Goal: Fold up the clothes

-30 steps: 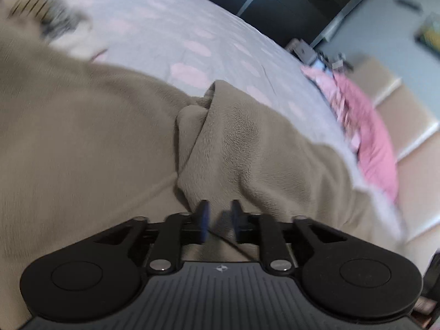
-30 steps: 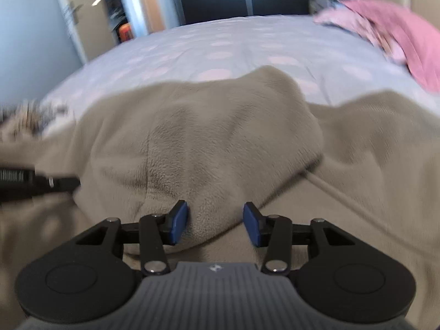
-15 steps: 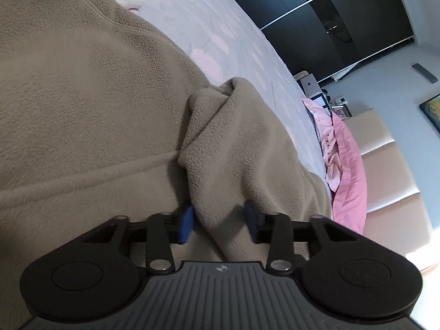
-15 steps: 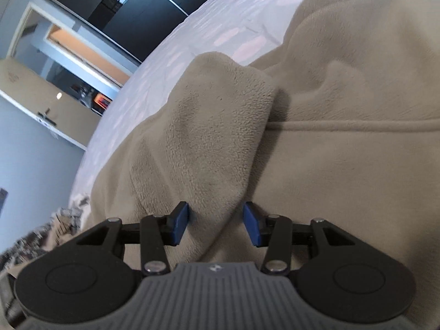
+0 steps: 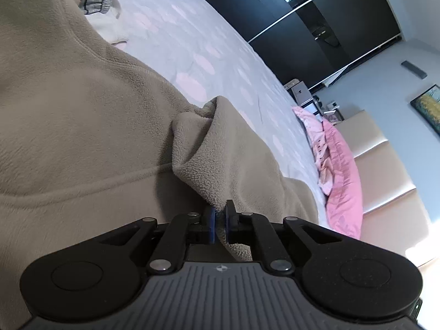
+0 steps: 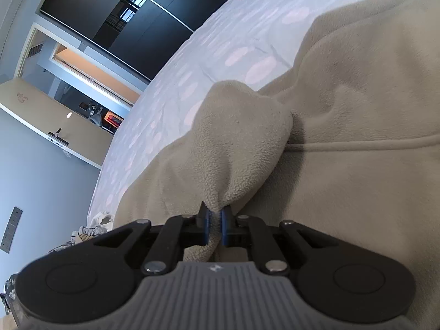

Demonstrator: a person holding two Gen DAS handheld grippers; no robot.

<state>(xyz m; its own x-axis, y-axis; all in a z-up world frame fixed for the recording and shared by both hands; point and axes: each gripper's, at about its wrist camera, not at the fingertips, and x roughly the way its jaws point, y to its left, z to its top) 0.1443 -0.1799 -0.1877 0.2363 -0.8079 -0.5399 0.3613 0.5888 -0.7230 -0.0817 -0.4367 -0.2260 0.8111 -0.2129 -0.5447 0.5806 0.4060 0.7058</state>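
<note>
Two grippers' fingers (image 5: 212, 221) (image 6: 206, 227) pinched on beige fleece (image 5: 82, 126) atop dotted bedspread (image 5: 220, 63), dark wardrobe (image 5: 316, 19) behind.

Ahead of my tongs the bed (image 5: 209, 44) stretches off under a pale grey sheet with pink ovals, up to a wall of dark sliding wardrobe doors (image 5: 316, 19). To the right of my left tongs lie pink bedding (image 5: 343, 181) and a cream padded headboard (image 5: 385, 170); left of my right tongs an open doorway (image 6: 93, 74) glows orange.

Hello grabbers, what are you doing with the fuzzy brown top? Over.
Left gripper shut on beige fleece. Right gripper shut on it too. Fleece spread on bed. Nothing blocking.
</note>
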